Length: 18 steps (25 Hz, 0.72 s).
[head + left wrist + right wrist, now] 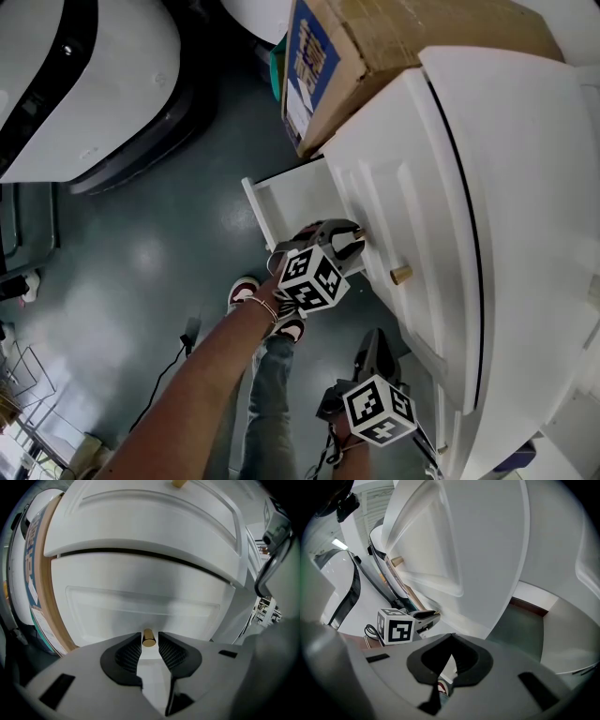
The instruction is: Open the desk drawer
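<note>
Dark grey-green floor [141, 253], smooth with a dull sheen, lay under a white painted desk [525, 187]. Beside the desk stood a brown cardboard box [375, 37] with a blue printed panel and a white label; the print was too small to read. 1 marker cube [312, 277] on the left gripper carried black-and-white square codes, no letters. The drawer [140, 611] sat on the desk front: a flat white panel with a recessed rectangular moulding, and a thin dark gap along its top edge against the panel above. How far it stood out could not be judged. Its knob [148, 638] was a short brass-coloured cylinder at the panel's lower middle. The left gripper [149, 644] had its 2 black ribbed pads [129, 654] closed onto that knob, 1 on each side, at the very tips. In the head view the same gripper [342, 239] met the desk front, with a second knob [401, 275] of the same brass colour well apart from it on the next panel. The right gripper [451, 639] had its jaws pressed together with nothing between them; in the head view it [373, 342] hung lower, near the desk front but not touching it. A bare forearm [206, 375] with a thin bracelet led to the left gripper, above a red-and-white shoe [246, 289].
</note>
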Motion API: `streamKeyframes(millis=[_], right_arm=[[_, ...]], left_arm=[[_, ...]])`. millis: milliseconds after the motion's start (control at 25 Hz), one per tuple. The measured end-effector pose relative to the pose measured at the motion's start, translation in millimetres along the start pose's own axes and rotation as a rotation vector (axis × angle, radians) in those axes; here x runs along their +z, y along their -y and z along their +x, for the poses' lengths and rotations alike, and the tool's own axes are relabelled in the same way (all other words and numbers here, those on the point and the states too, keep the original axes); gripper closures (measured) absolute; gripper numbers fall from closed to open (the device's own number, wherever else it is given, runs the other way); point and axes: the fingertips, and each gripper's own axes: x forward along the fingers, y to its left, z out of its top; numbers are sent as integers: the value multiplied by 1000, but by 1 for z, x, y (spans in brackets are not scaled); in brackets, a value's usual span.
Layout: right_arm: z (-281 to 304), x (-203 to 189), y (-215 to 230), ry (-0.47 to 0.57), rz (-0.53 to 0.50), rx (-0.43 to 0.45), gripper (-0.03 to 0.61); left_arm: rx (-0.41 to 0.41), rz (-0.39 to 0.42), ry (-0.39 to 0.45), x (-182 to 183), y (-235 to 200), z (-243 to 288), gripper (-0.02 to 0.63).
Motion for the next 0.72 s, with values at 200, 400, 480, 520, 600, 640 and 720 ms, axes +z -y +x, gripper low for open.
streamKeyframes(millis=[200, 400, 480, 520, 600, 640, 720], right_arm=[[0, 1, 1, 0, 2, -1, 571], [0, 1, 3, -1, 3, -4, 572], [0, 1, 3, 1, 3, -4, 572], [0, 1, 3, 1, 2, -3, 571], [1, 2, 3, 1, 1, -2, 572], [1, 2, 3, 2, 0, -2, 571], [1, 3, 2, 3, -2, -1, 572]], left_arm=[[13, 5, 2, 0, -2, 1, 520], [15, 7, 5, 1, -1, 1, 522], [13, 6, 6, 0, -1, 1, 523], [11, 4, 6, 0, -2, 1, 523], [6, -2, 4, 0, -2, 1, 523], [5, -6, 4, 1, -2, 1, 525], [1, -9, 6, 1, -2, 1, 525]])
